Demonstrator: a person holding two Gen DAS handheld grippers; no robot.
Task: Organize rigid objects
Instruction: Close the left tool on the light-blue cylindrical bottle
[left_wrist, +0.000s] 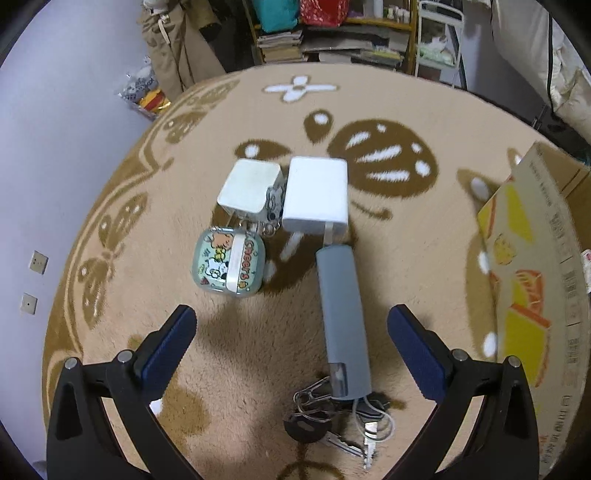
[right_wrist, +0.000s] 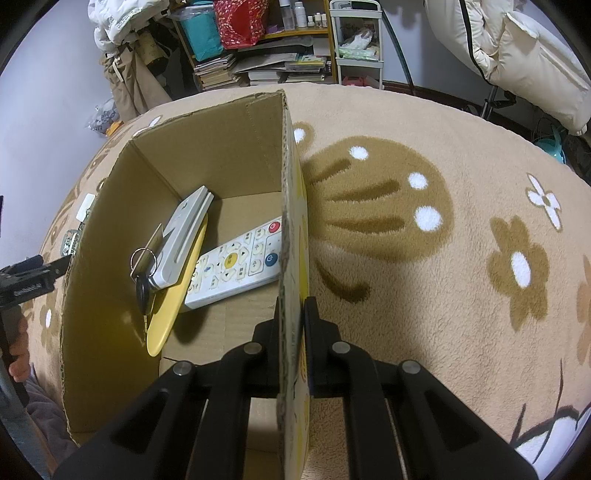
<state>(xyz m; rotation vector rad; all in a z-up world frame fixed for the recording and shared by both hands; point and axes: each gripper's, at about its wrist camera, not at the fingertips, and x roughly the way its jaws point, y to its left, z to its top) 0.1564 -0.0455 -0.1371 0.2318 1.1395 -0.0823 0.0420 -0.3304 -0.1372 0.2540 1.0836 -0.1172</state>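
My left gripper (left_wrist: 291, 325) hangs open above the patterned rug. Between and ahead of its fingers lies a grey stick-shaped case (left_wrist: 341, 317) with a bunch of keys (left_wrist: 332, 424) on its near end. Beyond it sit two white charger blocks (left_wrist: 249, 190) (left_wrist: 317, 194) and a cartoon-printed earbud case (left_wrist: 229, 264). My right gripper (right_wrist: 293, 314) is shut on the right wall of the cardboard box (right_wrist: 291, 206). Inside the box lie a white remote (right_wrist: 236, 264), a grey-white remote (right_wrist: 183, 240) with a key (right_wrist: 142, 284), and a yellow plate (right_wrist: 173, 291).
The box's printed side (left_wrist: 532, 266) stands at the right edge of the left wrist view. Shelves with books and bags (right_wrist: 258, 44) and hanging clothes (left_wrist: 173, 44) line the far wall. Left of the box, a hand (right_wrist: 18, 354) holds the other gripper.
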